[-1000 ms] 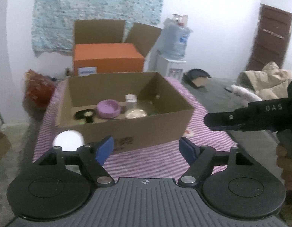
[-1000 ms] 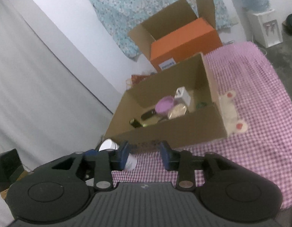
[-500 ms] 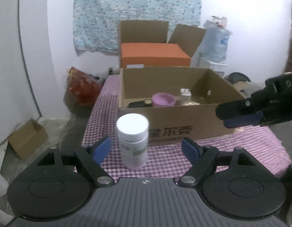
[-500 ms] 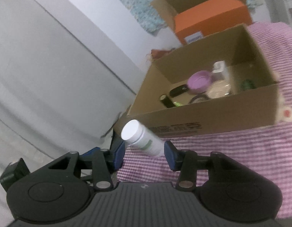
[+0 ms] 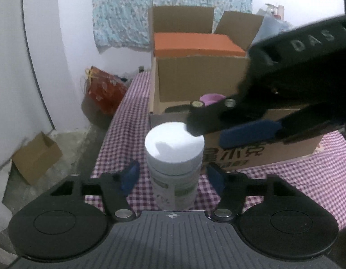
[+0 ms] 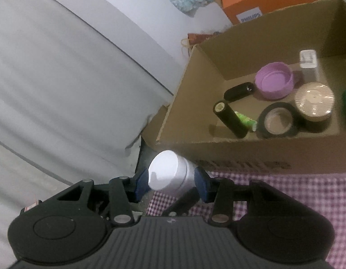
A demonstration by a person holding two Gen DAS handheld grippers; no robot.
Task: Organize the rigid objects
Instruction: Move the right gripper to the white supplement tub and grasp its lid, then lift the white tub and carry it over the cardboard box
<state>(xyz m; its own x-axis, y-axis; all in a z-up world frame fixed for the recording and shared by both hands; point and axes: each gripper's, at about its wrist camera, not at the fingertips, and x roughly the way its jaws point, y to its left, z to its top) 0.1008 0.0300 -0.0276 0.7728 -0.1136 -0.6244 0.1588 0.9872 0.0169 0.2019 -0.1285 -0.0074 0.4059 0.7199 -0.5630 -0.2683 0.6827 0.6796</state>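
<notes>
A white bottle (image 5: 174, 143) with a white cap stands on the checked cloth, just in front of the open cardboard box (image 5: 262, 154). My left gripper (image 5: 173, 176) straddles the bottle's body. Its jaws are closing, and a thin gap still shows at each pad. My right gripper (image 5: 205, 134) reaches in from the right, its tips at the cap's right rim. In the right wrist view the bottle (image 6: 166, 172) sits in line between the right gripper's (image 6: 171, 182) pads. The box (image 6: 240, 154) holds a purple lid (image 6: 274, 81), a black cylinder (image 6: 231, 118), a tape roll (image 6: 277, 121) and a round tin (image 6: 313, 100).
An orange box (image 5: 195, 44) sits in an open carton behind the cardboard box. The table's left edge drops to the floor, where a red bag (image 5: 103, 89) and a small carton (image 5: 36, 157) lie. A grey curtain (image 6: 60, 78) hangs on the left.
Both grippers moved down and in on the bottle. The left jaws narrowed around it. The right gripper swung across from the right until its tips reached the cap.
</notes>
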